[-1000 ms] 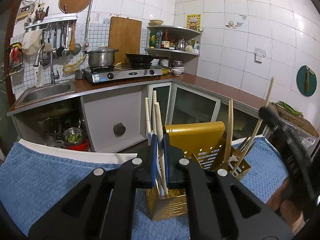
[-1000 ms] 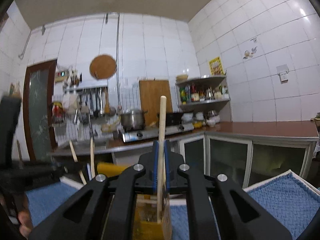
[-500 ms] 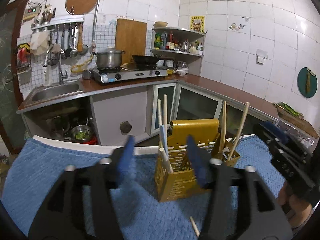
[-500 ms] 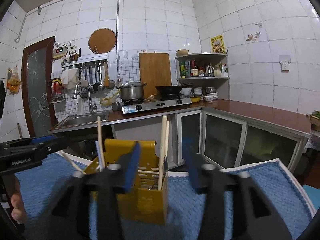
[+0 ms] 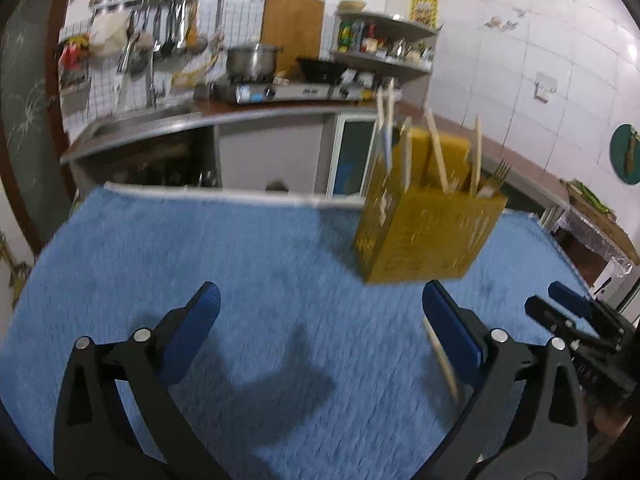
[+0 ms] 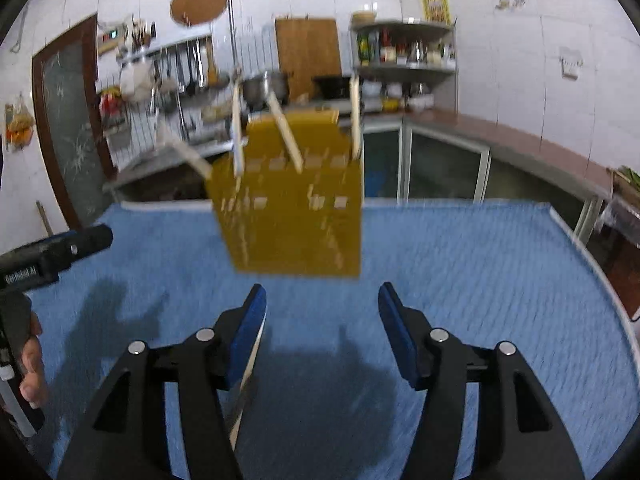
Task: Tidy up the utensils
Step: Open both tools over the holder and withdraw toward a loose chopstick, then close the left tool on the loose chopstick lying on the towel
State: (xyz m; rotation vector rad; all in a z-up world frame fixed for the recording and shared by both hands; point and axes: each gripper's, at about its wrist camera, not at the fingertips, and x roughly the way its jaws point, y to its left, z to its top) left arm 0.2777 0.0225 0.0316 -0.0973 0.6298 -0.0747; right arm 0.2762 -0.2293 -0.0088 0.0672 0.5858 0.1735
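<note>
The yellow utensil holder (image 6: 292,204) is standing upright on the blue towel (image 6: 460,264), its wooden sticks (image 5: 436,156) pointing up. Both grippers' jaws have just been opening: the left gripper (image 5: 320,320) is gaping wide and the right gripper (image 6: 322,320) about halfway, both holding nothing. 1 chopstick (image 5: 442,358) is lying flat beside the left jaws.

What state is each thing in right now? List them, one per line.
Left gripper: open, jaws just widened, nothing between them.
Right gripper: open, jaws just widened, empty.
Yellow utensil holder: upright on the blue towel, holding utensils.
Chopsticks in the holder: standing, leaning at different angles.
Fork: in the holder, tines up.
Loose chopstick: lying on the towel by the left gripper.
</note>
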